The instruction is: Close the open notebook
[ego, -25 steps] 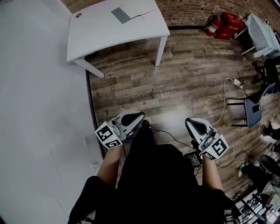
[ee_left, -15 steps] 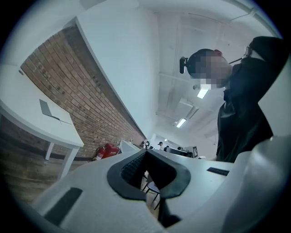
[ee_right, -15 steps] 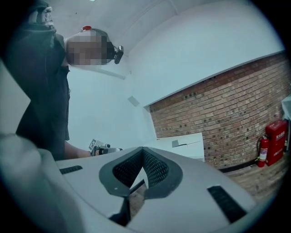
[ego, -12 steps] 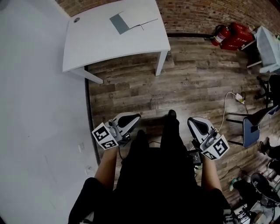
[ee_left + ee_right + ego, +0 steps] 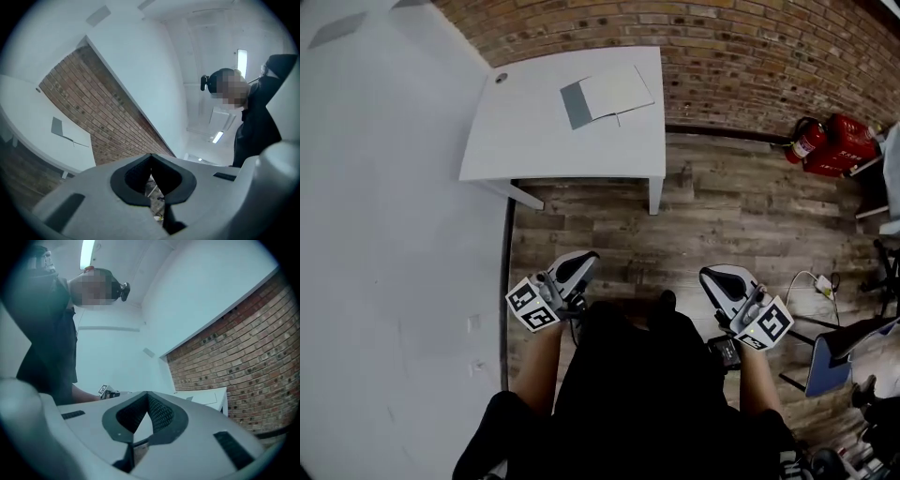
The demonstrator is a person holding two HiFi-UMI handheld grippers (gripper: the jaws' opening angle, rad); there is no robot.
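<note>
An open notebook [image 5: 607, 96] with a grey cover and a white page lies flat on the far part of a white table [image 5: 534, 141]. It also shows small in the left gripper view, as the notebook [image 5: 63, 131] on the table [image 5: 28, 117]. My left gripper [image 5: 581, 258] and right gripper [image 5: 717, 274] are held in front of the person's body over the wooden floor, well short of the table. Both are shut with nothing between the jaws, as the left gripper [image 5: 151, 159] and right gripper [image 5: 147, 397] show close up.
A brick wall [image 5: 750, 56] runs behind the table and a white wall [image 5: 384, 262] runs along the left. Red fire extinguishers [image 5: 825, 145] stand at the right, with a blue chair [image 5: 830, 361] and a cable [image 5: 811, 281] on the floor nearer.
The table and notebook have slid lower and nearer in the head view as the person walks towards them. Both grippers stay shut in front of the body.
</note>
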